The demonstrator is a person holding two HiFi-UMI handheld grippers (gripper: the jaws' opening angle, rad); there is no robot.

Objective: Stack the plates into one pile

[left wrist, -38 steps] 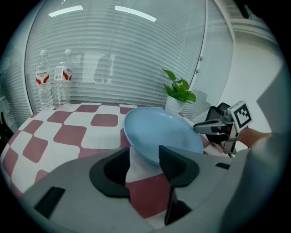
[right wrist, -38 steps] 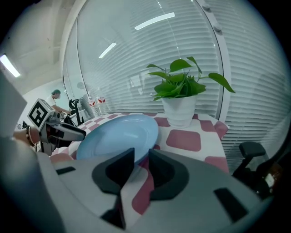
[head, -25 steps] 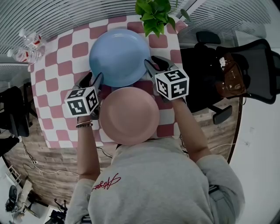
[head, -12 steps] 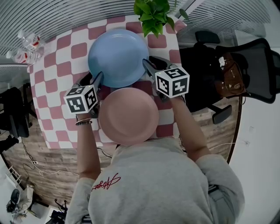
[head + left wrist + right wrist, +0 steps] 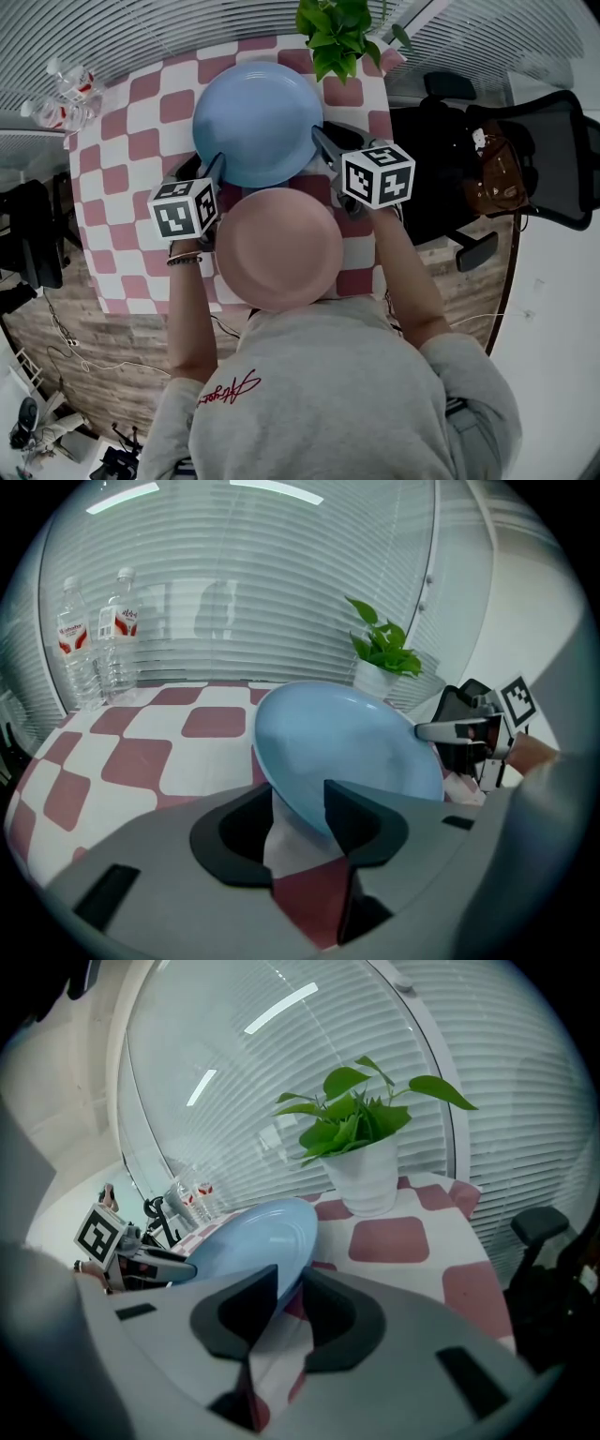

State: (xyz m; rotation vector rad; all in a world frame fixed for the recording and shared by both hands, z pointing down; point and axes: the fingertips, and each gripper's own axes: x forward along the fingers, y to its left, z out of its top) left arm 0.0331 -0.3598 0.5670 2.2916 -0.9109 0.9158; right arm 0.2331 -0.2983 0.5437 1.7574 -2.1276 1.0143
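Two water bottles [image 5: 64, 94] stand at the far left corner of the table [image 5: 112, 159]. The table has a red and white checked cloth on it.

The left gripper [image 5: 202, 167] is next. It points at the near left side of the blue plate [image 5: 255, 117]. In the left gripper view the rim of the blue plate sits between the two jaws. The jaws are wide apart and have just been closing a little. There is a gap with cloth showing beside the rim, so they are not squeezing the plate.

The blue plate lies flat in the middle of the table, close to the far edge. The pink plate [image 5: 279, 246] lies in the middle too, at the near edge. It is just beside the blue plate. I cannot tell if the two plates touch. Nothing holds the pink plate.

The right gripper [image 5: 326, 136] points at the near right side of the blue plate. In the right gripper view the rim of the plate is between its jaws as well. These jaws have just been closing and are much nearer together than the left ones. A thin strip of cloth shows between them under the rim, and I cannot see them pinch it.

A green plant [image 5: 337, 33] in a white pot stands at the far right corner. A black chair [image 5: 553, 150] with a brown bag [image 5: 497, 169] on it is on the floor past the right edge.
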